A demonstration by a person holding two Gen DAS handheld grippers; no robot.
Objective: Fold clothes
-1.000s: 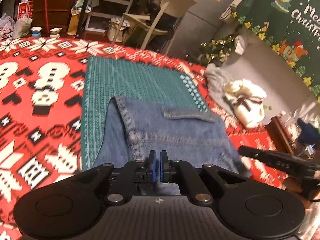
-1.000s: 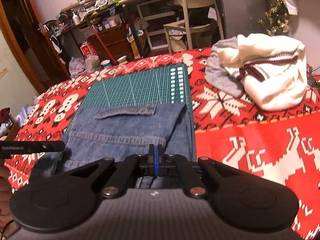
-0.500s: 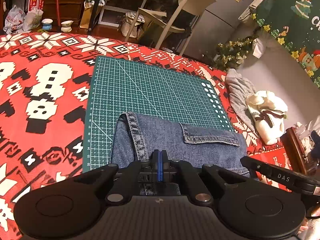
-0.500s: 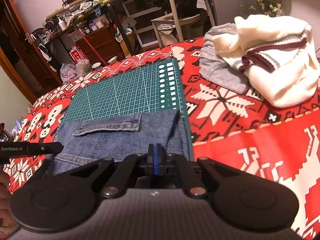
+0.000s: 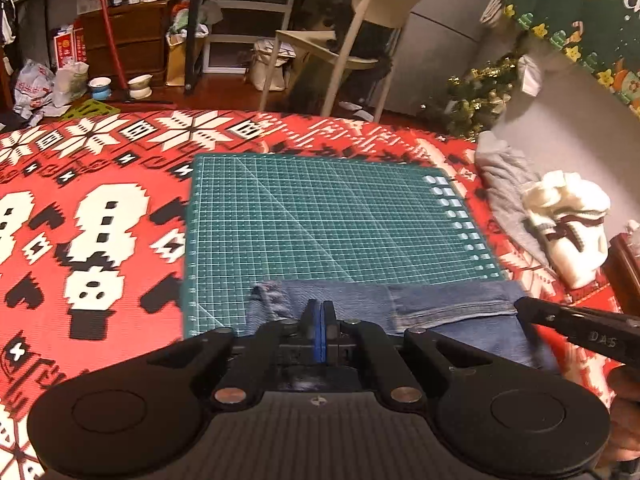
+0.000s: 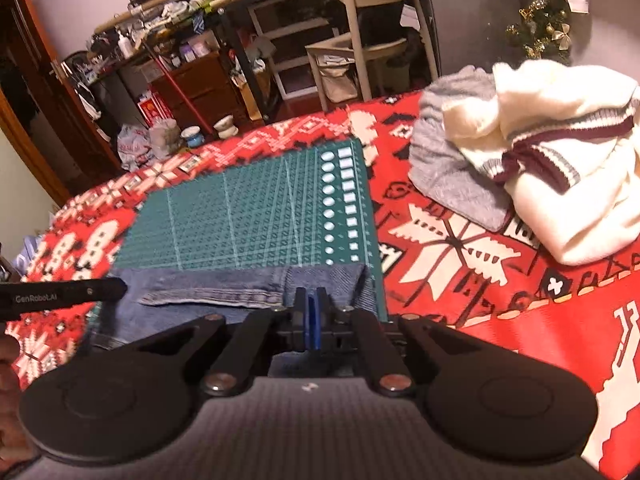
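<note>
The denim jeans (image 5: 420, 308) lay folded across the near edge of the green cutting mat (image 5: 320, 216), on the red patterned blanket (image 5: 100, 216); the left gripper (image 5: 319, 316) had its blue pads pressed together on the denim's near left part; the right gripper (image 6: 310, 304) was likewise clamped on the fabric beside the mat's right edge; a cream sweater (image 6: 560, 168) and a grey garment (image 6: 444, 164) sat heaped well apart to the right.
</note>
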